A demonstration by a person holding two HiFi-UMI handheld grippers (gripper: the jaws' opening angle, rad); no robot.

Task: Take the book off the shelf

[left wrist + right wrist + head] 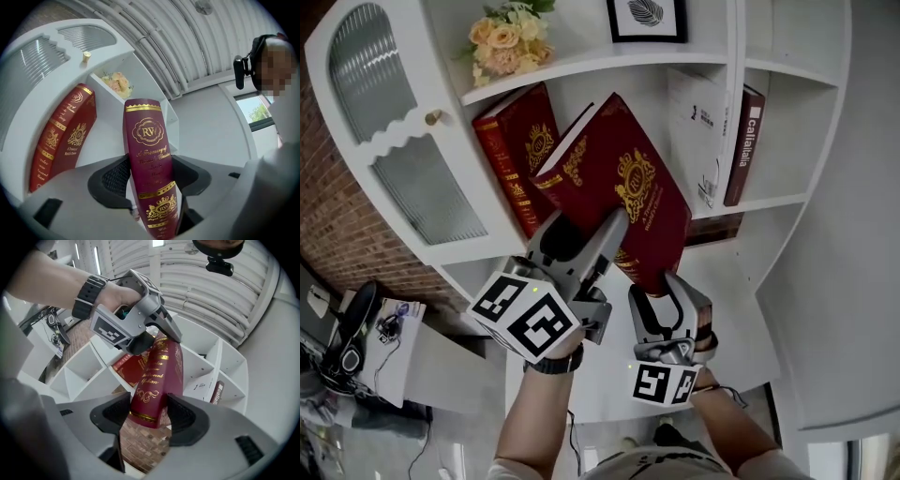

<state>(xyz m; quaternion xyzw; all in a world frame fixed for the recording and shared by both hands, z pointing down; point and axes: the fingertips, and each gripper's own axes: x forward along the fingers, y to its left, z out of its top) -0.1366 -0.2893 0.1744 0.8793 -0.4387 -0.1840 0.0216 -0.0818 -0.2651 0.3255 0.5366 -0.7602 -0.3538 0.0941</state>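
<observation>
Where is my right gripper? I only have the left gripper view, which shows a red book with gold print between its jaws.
Observer: The right gripper is shut on the near end of that same red book.
Operator: What's in the compartment to the right of it?
Observer: A white book and a slim book with a white label stand there.

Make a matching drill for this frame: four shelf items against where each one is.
1. RW book
2. other red book
3. flowers
4. dark-spined book

A. on the shelf above the red books
B. right-hand compartment
C. clamped in left gripper and right gripper
D. leaning in the left compartment, ungripped

Pairs: 1-C, 2-D, 3-A, 4-B
</observation>
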